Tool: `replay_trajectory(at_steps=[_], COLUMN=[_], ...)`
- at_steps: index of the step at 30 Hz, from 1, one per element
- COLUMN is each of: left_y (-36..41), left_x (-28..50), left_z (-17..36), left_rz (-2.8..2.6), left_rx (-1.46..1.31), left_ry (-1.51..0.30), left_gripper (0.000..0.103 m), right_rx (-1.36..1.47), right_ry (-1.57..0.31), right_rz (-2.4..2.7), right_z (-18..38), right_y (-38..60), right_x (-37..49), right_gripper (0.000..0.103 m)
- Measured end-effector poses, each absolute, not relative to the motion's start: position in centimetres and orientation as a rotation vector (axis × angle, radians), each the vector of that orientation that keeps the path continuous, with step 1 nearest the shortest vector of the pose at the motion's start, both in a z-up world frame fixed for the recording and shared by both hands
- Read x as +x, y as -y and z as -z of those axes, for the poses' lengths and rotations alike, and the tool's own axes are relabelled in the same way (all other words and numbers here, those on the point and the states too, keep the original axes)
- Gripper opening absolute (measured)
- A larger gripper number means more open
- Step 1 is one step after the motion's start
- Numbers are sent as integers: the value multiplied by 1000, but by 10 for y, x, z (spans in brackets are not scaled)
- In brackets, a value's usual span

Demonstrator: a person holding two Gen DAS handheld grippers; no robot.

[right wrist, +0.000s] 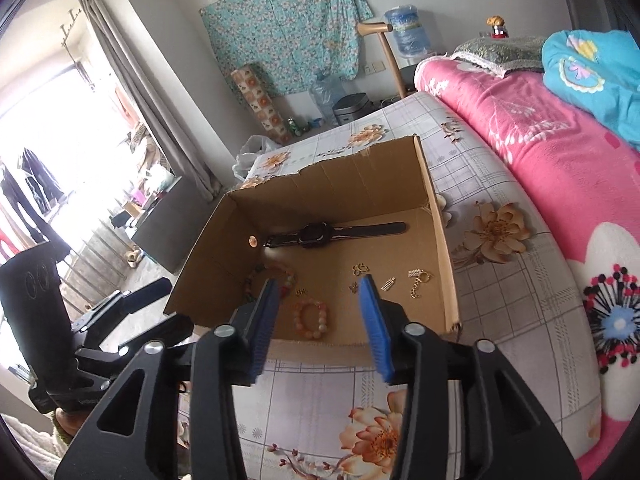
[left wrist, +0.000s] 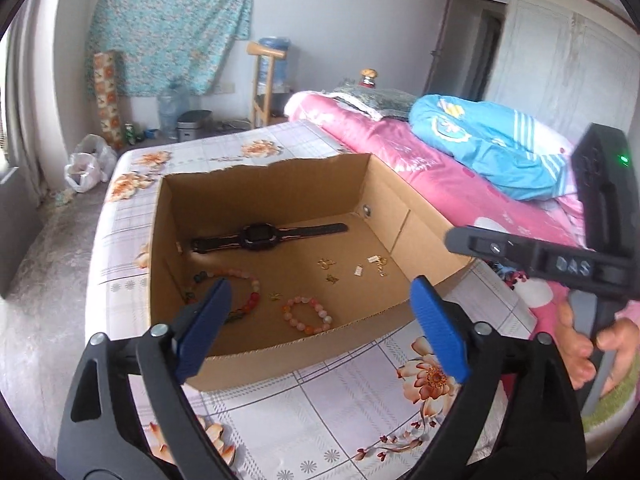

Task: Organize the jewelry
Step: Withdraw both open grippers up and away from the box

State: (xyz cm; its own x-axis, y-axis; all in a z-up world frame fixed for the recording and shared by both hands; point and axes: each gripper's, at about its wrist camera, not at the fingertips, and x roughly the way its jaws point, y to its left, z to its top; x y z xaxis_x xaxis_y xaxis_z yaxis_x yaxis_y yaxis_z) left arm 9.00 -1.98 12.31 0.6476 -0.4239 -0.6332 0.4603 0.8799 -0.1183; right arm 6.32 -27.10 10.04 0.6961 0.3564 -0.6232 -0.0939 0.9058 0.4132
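The left gripper [left wrist: 320,320] hovered with its blue pads spread apart and empty over the near rim of the cardboard box [left wrist: 280,354]. Ahead of it, the black watch [left wrist: 260,236] lay flat across the box floor, long axis running left to right, with a pink bead bracelet [left wrist: 308,314] nearer the pads. The right gripper [right wrist: 320,320], likewise parted and empty, faced the same bracelet between its pads, small gold charms [right wrist: 418,282] lying ahead to its right.

Bright daylight blows out the window [right wrist: 48,128]; fisheye edges curve and darken.
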Motion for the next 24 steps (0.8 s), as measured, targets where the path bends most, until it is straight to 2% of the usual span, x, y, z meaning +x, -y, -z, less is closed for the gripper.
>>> replay_trajectory(at_steps=[4,6,14,24], left_y=[15,12,6,-7], left_x=[79,74,64,68], left_z=[-127,-129,-130,-129], left_rz=[428,391,298,124], left_rx=[46,39,33,48], left_ry=[-682,-667,-677,-699], left_gripper=[94,95,95,95], right_rx=[309,290,224,174], right_ry=[-762,-762,-783,-772], right_rz=[-220,-203,-155,-99], right_z=[-103,-103,-99,-102], right_y=[267,265,261,257], right_x=[48,41,28,23], right_gripper=[62,71,81,88])
